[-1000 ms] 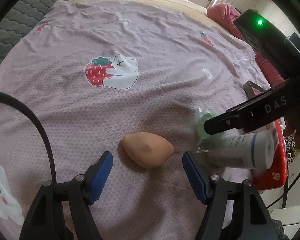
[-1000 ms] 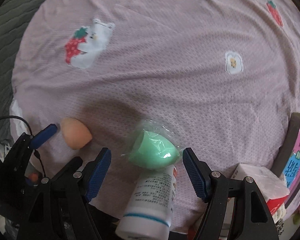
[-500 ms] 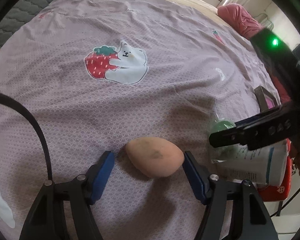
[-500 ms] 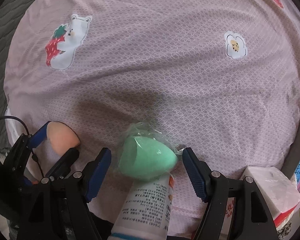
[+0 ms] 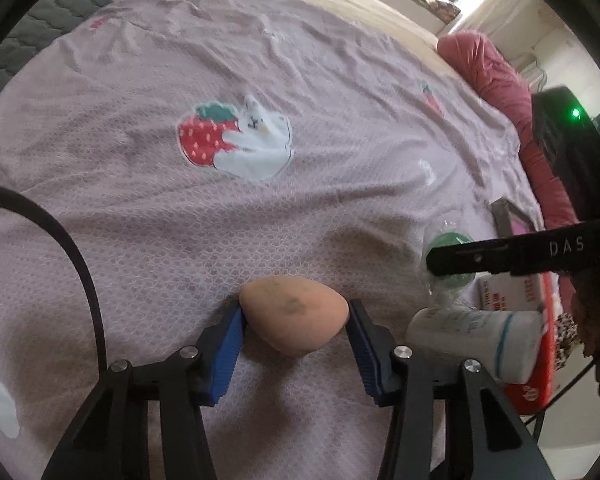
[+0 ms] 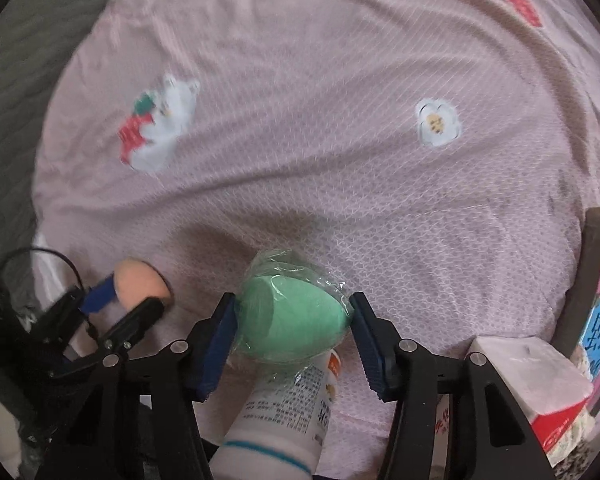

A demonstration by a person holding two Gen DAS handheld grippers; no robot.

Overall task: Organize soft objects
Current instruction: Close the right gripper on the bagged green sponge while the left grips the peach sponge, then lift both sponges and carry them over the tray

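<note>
Jaws of the left gripper point(image 5: 294, 316) are closed onto the orange sponge point(image 5: 294, 314); both blue pads contact its sides, just above the pink bedsheet point(image 5: 300, 80).

Right wrist view: jaws of the right gripper point(image 6: 292, 316) are closed onto the green sponge point(image 6: 290, 320), which is wrapped in clear film and sits over a white bottle point(image 6: 284, 408).

Risk: the film is likely slippery, so the green sponge may squirt out. Over-squeezing either sponge may eject it sideways onto the bed.
</note>
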